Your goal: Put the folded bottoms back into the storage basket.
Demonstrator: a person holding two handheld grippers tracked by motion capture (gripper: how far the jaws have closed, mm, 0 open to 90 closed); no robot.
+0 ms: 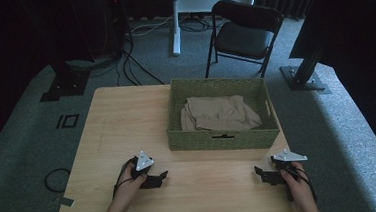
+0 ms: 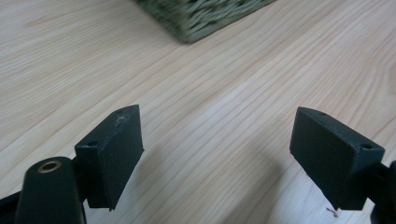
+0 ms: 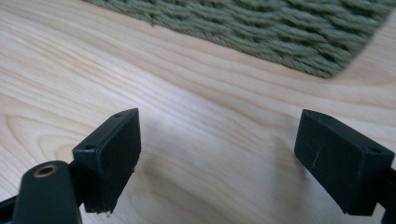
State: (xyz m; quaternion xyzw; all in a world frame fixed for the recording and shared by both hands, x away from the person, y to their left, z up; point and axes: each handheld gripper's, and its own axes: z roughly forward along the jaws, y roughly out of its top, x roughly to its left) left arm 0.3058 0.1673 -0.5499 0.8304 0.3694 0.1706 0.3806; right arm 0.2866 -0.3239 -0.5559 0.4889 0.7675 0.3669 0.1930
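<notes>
In the high view we see a pale wooden bench (image 1: 127, 120) filling the middle of the frame, with a green woven rectangular basket (image 1: 223, 139) standing right of centre. Inside the basket lies a folded beige cloth (image 1: 220, 114), bunched toward the near wall. At the lower left of the frame the left claw (image 1: 162, 177) rests low on the bench, held by the person's left hand (image 1: 127, 183), its tips pointing toward the middle of the frame. At the lower right the right claw (image 1: 257, 172) sits in the right hand (image 1: 296, 175), its tips pointing back toward the left one. Both lie in front of the basket, apart from it and well apart from each other. Beyond the bench, in the upper part of the frame, stands a dark folding chair (image 1: 243, 34) on grey carpet.

In the left gripper view we find the left claw (image 2: 217, 144) spread wide with nothing between its jaws, only bare wood grain below. A corner of the green basket (image 2: 201, 16) shows at the top centre, blurred.

In the right gripper view the right claw (image 3: 218, 149) is likewise spread and empty over the bench. The basket's woven wall (image 3: 261, 28) runs across the top of the frame, ending in a corner at the upper right.
</notes>
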